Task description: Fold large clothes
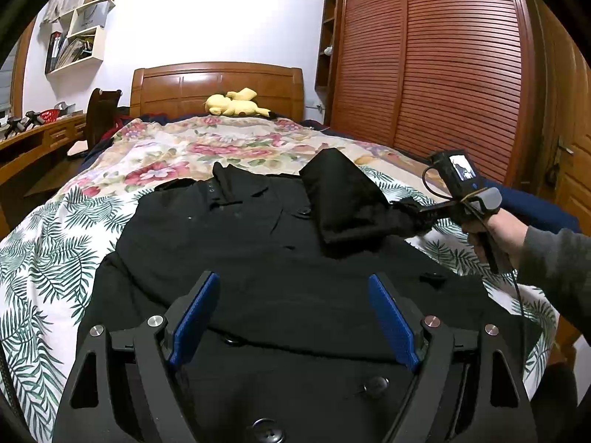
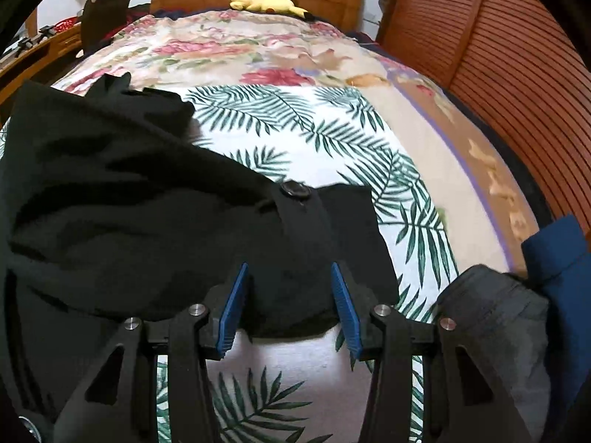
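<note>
The black coat (image 1: 229,243) lies lengthwise along the bed (image 1: 44,258), its sleeve (image 1: 347,203) raised between the right gripper (image 2: 288,299)'s part-open jaws, while the left gripper (image 1: 291,313) hovers spread and empty above the hem.

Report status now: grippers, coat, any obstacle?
Left gripper open above coat. Right gripper open around sleeve cuff. No obstacle visible.

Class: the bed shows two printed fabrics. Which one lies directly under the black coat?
The green palm-leaf sheet lies under the black coat; the pink floral quilt lies beyond, toward the headboard.
</note>
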Demonstrator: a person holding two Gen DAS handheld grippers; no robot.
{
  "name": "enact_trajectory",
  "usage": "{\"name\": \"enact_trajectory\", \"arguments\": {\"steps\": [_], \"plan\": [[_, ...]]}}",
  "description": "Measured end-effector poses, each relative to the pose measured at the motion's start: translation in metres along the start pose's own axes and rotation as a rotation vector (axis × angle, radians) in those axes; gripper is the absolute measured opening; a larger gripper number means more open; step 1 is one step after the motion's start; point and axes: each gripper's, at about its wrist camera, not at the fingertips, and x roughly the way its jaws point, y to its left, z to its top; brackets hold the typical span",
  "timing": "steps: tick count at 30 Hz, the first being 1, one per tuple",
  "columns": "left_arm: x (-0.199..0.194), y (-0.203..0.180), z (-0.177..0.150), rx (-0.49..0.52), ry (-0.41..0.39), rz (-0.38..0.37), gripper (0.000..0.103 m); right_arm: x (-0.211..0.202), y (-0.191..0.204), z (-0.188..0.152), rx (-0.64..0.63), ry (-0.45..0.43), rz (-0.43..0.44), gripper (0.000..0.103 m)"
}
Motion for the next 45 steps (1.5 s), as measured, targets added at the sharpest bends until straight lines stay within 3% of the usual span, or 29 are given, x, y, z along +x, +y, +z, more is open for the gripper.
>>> {"name": "enact_trajectory", "arguments": {"steps": [7,9,12,22,30,39,45], "plan": [[-0.001,-0.002,0.0,0.005,0.001,0.002,0.084,0.005,-0.004,-0.006,0.024,0.013,0.008,0.045],[-0.002,-0.002,0.0,0.008,0.002,0.004,0.084,0.006,-0.001,-0.007,0.003,0.014,0.016,0.023],[-0.004,-0.001,-0.001,0.015,0.0,0.007,0.084,-0.001,0.009,-0.008,-0.061,-0.014,0.011,0.012],[-0.027,0.004,-0.006,0.02,-0.021,0.024,0.084,-0.085,0.033,0.014,-0.072,-0.21,0.085,0.009],[-0.054,0.014,-0.017,0.024,-0.037,0.054,0.084,-0.168,0.098,0.025,-0.155,-0.349,0.185,0.009],[-0.088,0.033,-0.028,-0.005,-0.058,0.108,0.084,-0.216,0.179,0.018,-0.272,-0.408,0.321,0.009],[-0.099,0.034,-0.032,-0.018,-0.071,0.127,0.084,-0.223,0.218,0.002,-0.309,-0.369,0.419,0.009]]}}
